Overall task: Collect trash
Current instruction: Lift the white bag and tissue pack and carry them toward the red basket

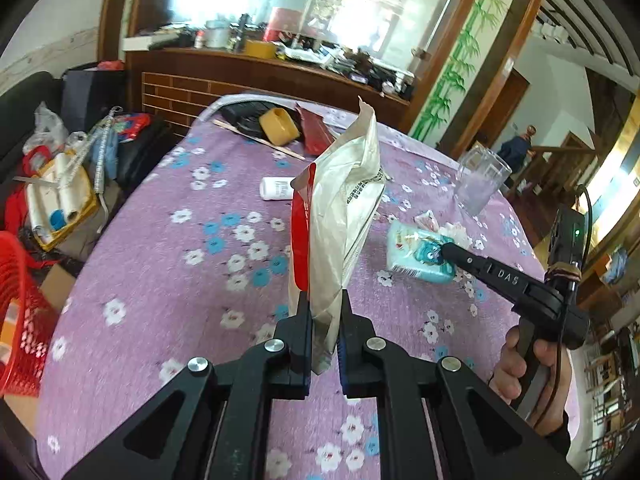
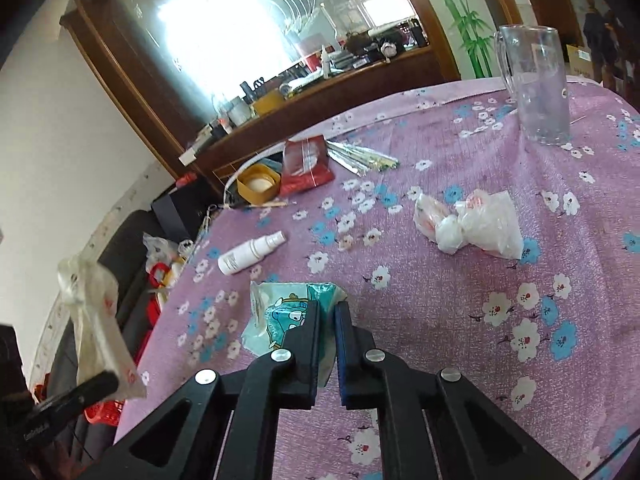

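My left gripper (image 1: pixel 324 304) is shut on an empty white and red snack bag (image 1: pixel 344 204) and holds it upright above the purple flowered tablecloth (image 1: pixel 168 272). The bag also shows at the left of the right wrist view (image 2: pixel 96 320). My right gripper (image 2: pixel 328 312) is shut on a teal cartoon-printed tissue packet (image 2: pixel 280 316) that lies on the cloth. From the left wrist view the right gripper (image 1: pixel 444 252) touches that packet (image 1: pixel 412 252). Crumpled white plastic wrappers (image 2: pixel 472 224) lie further right on the table.
A clear glass mug (image 2: pixel 536 84) stands at the far right. A white spray bottle (image 2: pixel 252 252), a yellow tub (image 2: pixel 258 184), a red packet (image 2: pixel 306 164) and silver sticks (image 2: pixel 360 158) lie at the back. A red basket (image 1: pixel 20 312) sits left of the table.
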### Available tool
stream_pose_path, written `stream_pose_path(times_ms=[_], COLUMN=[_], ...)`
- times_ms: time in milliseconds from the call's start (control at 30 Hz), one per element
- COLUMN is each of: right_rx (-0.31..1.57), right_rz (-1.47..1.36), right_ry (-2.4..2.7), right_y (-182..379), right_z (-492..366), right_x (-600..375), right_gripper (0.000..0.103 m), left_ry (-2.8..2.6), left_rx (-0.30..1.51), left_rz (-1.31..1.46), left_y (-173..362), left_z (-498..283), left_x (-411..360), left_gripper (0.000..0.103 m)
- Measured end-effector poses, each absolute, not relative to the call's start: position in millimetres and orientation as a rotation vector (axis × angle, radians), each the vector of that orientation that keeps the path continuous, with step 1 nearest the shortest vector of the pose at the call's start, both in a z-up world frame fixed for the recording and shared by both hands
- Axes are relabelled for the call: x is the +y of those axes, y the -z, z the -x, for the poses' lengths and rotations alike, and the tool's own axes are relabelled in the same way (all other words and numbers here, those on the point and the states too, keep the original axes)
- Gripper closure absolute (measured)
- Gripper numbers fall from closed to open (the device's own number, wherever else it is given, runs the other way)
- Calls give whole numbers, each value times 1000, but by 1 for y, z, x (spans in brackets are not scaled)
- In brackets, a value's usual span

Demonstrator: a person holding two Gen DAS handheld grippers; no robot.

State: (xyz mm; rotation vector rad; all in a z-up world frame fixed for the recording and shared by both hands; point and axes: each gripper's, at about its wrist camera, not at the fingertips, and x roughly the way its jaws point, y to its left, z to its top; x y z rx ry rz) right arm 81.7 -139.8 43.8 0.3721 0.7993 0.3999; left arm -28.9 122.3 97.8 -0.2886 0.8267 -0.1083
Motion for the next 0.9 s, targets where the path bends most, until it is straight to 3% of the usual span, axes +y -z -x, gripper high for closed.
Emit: stream_pose_path(times_ms=[900], right_rx=[558], right_rz=[-422], right_ry=[-579], right_y=[-139], right_z=[7], right_x=[-86], right_gripper=[95], left_ry=[20], left_rx=[628], left_rz=[363], left_y=[-146], left_z=[142], left_x=[180], left_gripper=[92])
